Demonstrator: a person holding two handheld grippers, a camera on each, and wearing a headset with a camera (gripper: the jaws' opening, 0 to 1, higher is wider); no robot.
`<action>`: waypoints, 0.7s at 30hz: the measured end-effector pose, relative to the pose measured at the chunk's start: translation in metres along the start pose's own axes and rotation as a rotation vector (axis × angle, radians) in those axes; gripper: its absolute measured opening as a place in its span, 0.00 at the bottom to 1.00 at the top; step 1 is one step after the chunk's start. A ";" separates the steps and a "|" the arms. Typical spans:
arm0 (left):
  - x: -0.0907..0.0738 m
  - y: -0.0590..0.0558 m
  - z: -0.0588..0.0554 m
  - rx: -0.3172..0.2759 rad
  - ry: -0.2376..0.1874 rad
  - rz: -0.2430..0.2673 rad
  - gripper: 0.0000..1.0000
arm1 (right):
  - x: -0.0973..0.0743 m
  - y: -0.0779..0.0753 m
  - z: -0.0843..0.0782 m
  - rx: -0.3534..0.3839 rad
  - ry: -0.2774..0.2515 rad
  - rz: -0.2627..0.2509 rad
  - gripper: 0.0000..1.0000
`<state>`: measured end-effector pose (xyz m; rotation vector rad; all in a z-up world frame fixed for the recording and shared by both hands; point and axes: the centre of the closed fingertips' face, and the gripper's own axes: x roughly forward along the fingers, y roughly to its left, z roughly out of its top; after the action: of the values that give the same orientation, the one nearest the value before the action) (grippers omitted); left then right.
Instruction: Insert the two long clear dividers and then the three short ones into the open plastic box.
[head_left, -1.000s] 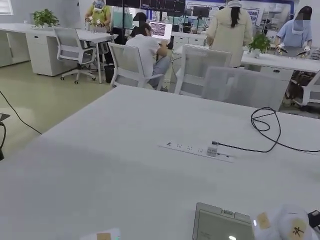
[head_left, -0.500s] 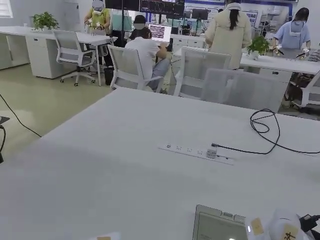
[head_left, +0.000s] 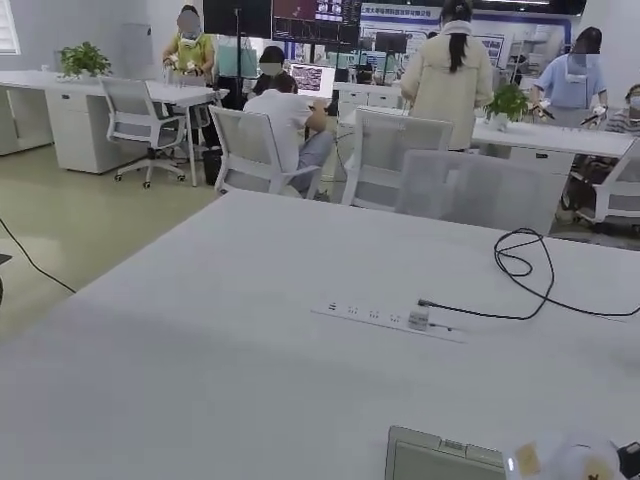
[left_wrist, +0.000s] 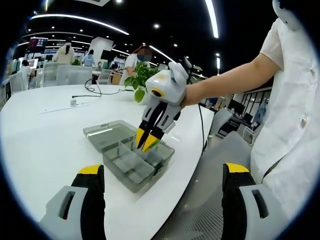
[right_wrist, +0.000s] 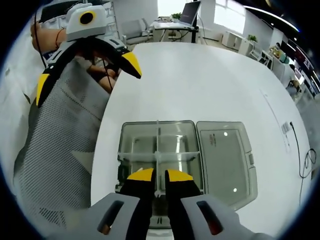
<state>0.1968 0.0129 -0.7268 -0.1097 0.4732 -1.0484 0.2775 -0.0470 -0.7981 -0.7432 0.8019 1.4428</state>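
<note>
Right gripper (right_wrist: 160, 176), jaws drawn nearly together, is hovering over the open plastic box (right_wrist: 122, 142) at its twelve o'clock while the left gripper (left_wrist: 162, 169) is hanging spread wide; clear dividers (right_wrist: 157, 135) standing inside are probably handling light, stiff and slick, favouring a top-edge pinch.

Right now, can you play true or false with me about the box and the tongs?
1. The box has its lid open. True.
2. The left tongs are squeezed shut. False: they are spread wide.
3. The right tongs hang over the box. True.
4. The box has nothing inside. False: clear dividers already cross it.
5. A black cable lies on the table. True.
</note>
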 end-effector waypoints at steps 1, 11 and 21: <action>0.000 0.000 0.000 -0.001 0.001 0.001 1.00 | -0.003 -0.001 0.001 0.009 -0.012 -0.007 0.10; -0.004 0.001 0.002 0.002 0.002 0.010 1.00 | -0.035 -0.003 0.004 0.090 -0.111 -0.062 0.18; -0.005 0.002 0.002 0.005 0.004 0.017 0.99 | -0.068 0.000 -0.010 0.146 -0.160 -0.110 0.26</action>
<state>0.1970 0.0175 -0.7241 -0.0996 0.4744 -1.0336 0.2788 -0.0929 -0.7469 -0.5457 0.7227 1.3119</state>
